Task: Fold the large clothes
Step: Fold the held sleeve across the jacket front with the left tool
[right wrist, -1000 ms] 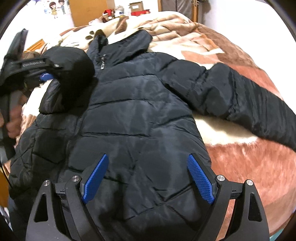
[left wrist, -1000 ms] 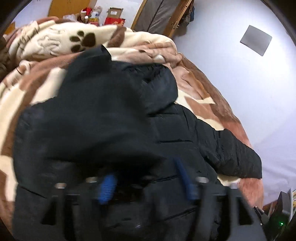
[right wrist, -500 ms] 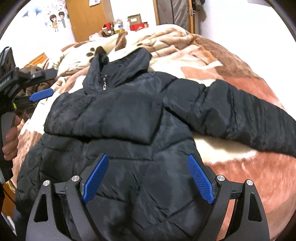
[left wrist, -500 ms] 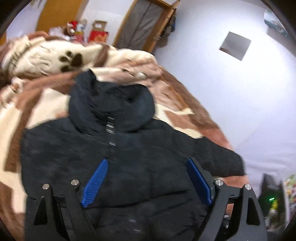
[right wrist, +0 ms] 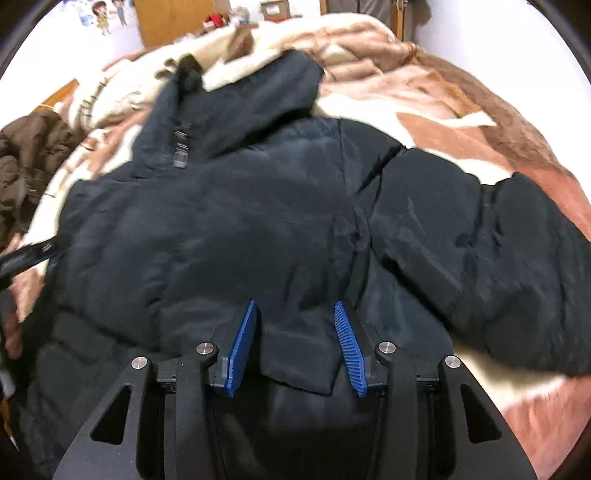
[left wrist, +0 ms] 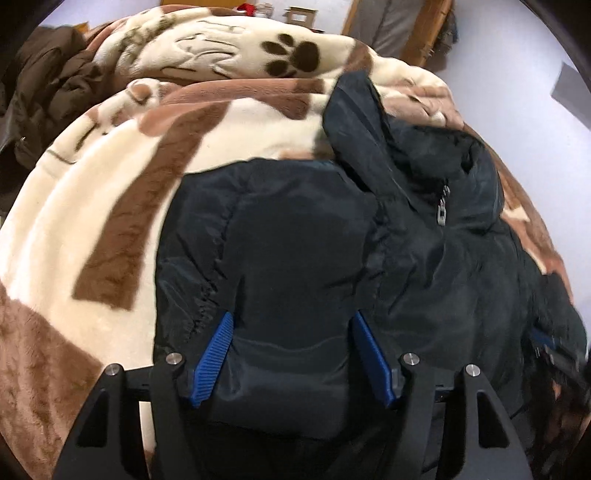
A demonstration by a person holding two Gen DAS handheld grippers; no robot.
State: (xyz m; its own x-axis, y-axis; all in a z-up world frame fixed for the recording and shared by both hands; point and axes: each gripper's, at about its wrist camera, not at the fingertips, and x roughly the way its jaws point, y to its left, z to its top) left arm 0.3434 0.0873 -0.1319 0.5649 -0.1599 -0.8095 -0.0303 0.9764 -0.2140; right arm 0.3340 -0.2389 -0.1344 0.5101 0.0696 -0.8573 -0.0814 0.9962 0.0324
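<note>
A black puffer jacket [right wrist: 229,221] is spread front-up on a bed, over a cream and brown plush blanket [left wrist: 92,206] printed with paw marks. One sleeve [left wrist: 291,258] is seen laid across the chest, its cuff end toward the hem; the other sleeve [right wrist: 491,243] is stretched out to the side on the blanket. The collar and zip pull [left wrist: 442,212] lie at the far end.

The step in hand is judged to be the folding-in of the sleeves. The left gripper [left wrist: 291,350] is placed astride the folded sleeve, and its jaws have just been closing; the blue pads appear to lie against the cloth on both sides, though blur leaves it uncertain whether the sleeve is truly pinched. The right gripper [right wrist: 295,339] has likewise just been closing, and a fold of black cloth stands between its half-open jaws; the pads are not clearly seen to press on it.

For the next move, a firm hold on the cloth would be needed first, after which the outstretched sleeve would have to be brought across the chest. The slippery padded fabric is likely to spring back.

No brand or label can be read on the jacket. Cartoon stickers [right wrist: 107,16] are seen on the far wall, and cardboard boxes [right wrist: 275,9] beside a door; any lettering on them is too small to be made out. A brown garment [right wrist: 26,158] lies at the bed's edge.
</note>
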